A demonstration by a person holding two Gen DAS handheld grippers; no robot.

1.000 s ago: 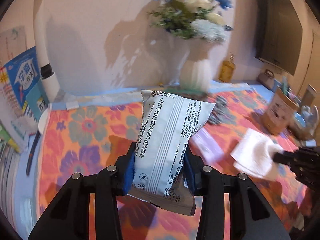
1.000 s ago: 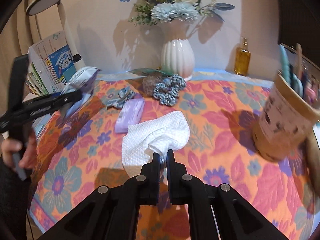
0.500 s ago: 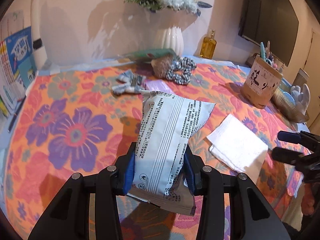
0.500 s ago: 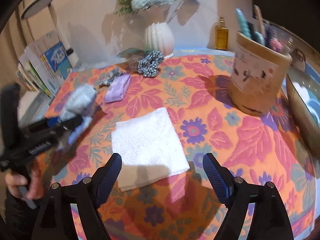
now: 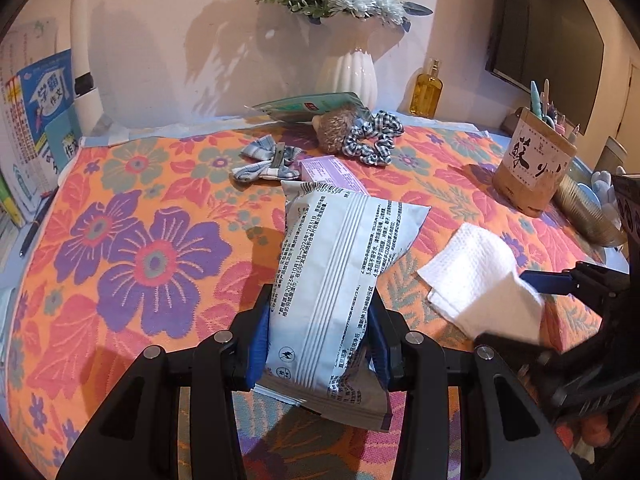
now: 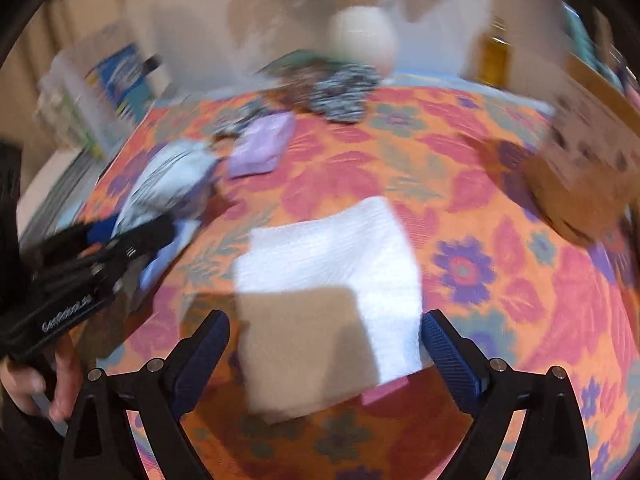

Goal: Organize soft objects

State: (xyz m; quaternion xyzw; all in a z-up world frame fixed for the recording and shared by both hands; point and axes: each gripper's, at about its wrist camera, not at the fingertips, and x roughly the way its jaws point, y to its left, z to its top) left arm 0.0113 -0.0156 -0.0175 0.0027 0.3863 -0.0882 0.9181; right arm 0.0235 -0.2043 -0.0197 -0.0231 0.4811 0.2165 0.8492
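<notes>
Left gripper (image 5: 318, 342) clamps my white packet (image 5: 340, 280); right gripper (image 6: 324, 354), jaws just opened wide, straddles the towel (image 6: 332, 248); I should lower squarely.

2 fisheye views are given, each taken from behind a hand-held gripper and aimed forward and steeply down along its fingers. The left view is held close above the near left part of the tabletop (image 5: 120, 208), facing the back wall and the white vase (image 5: 352, 76). The right view is set further right, close over the white cloth (image 6: 332, 248), and is blurred. Both views share the floral cover, the cloth (image 5: 476, 276), the vase (image 6: 364, 40) and the checked hair tie (image 5: 372, 136). Each hand-held gripper is caught at the edge of the other's view.
</notes>
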